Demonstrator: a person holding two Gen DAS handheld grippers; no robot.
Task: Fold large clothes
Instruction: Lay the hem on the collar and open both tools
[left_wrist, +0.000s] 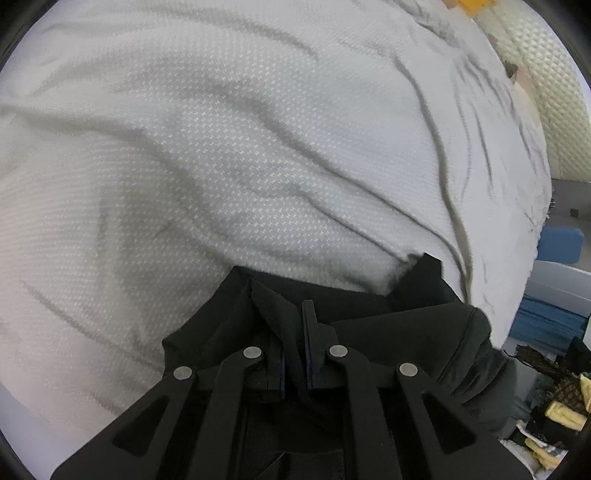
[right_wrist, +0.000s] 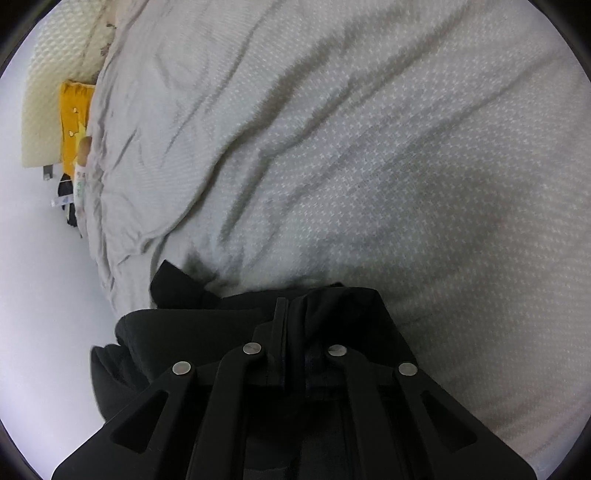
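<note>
A black garment (left_wrist: 413, 332) hangs bunched over a bed covered in a wrinkled white textured sheet (left_wrist: 229, 155). My left gripper (left_wrist: 293, 314) is shut on a fold of the black garment, with cloth pinched between its fingers. In the right wrist view the same black garment (right_wrist: 192, 332) spreads to the left and below, and my right gripper (right_wrist: 291, 310) is shut on another fold of it. Both grippers hold the cloth just above the white sheet (right_wrist: 351, 147). The rest of the garment is hidden under the grippers.
A cream quilted headboard (left_wrist: 546, 85) stands at the bed's far end. Blue items (left_wrist: 557, 247) and dark and yellow clutter (left_wrist: 554, 406) lie off the bed's right side. In the right wrist view a yellow pillow (right_wrist: 75, 118) and a pale floor (right_wrist: 40, 295) lie left.
</note>
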